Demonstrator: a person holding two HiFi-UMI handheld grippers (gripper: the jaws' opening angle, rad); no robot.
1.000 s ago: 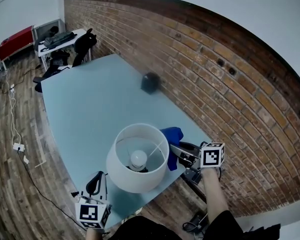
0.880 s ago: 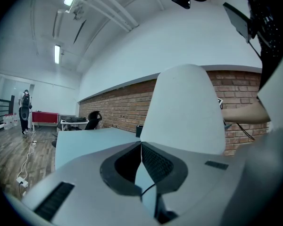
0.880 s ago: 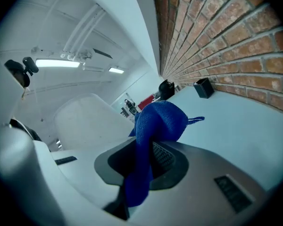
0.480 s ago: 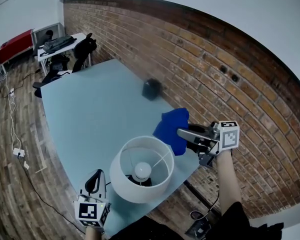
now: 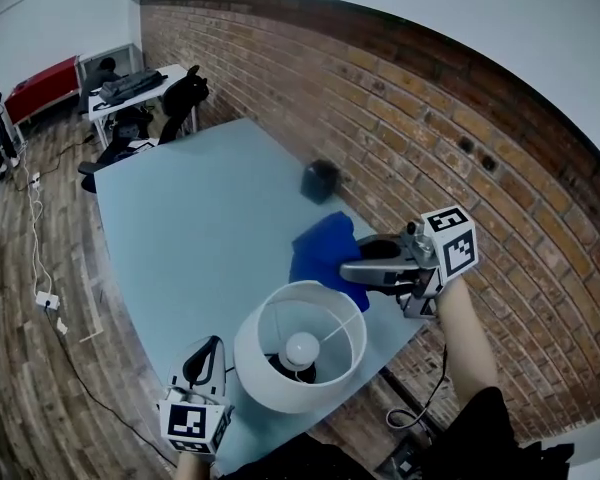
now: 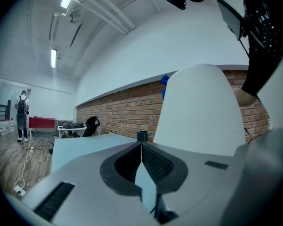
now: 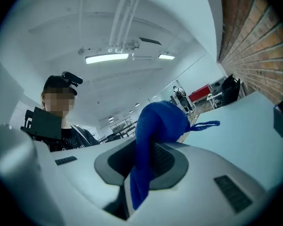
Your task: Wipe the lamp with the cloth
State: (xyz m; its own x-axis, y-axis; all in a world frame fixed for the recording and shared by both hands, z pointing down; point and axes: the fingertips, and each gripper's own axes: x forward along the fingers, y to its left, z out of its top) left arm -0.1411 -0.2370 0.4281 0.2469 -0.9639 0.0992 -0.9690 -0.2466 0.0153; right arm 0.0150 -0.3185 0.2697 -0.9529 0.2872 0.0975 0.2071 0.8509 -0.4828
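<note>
As seen steeply from overhead: brick wall [image 5: 430, 118] running along the far and right side of a long pale blue worktop [image 5: 180, 218]. Near the close end of the worktop, a white lamp [image 5: 300, 346], upright, with the bulb showing through the open top of the shade. Just beyond the lamp and slightly right, a blue cloth [image 5: 323, 251], bunched and hanging above the worktop from the right gripper [image 5: 348, 270], near the far rim of the shade but apart from it. Right jaws clamped on a fold of the cloth [image 7: 155, 126], with the bulk bunched ahead of the tips. Left gripper [image 5: 202, 360] low at the near left of the lamp, just beside the shade [image 6: 203, 107], jaws pressed together on nothing. Farther along the worktop, by the wall and well apart, a small dark box [image 5: 320, 180].

Likely step: bringing the cloth to the shade. To do it well: lay the soft hanging bulk, not the hard jaws, against the outer wall of the shade. Sweep lightly around the curve. Brace the lamp with the left gripper against tipping or turning under a sideways push.

Plenty of open worktop to the left and beyond. Little to spare at the near edge and corner, and the wall close on the right. Safer to stroke inward, away from the edge.
</note>
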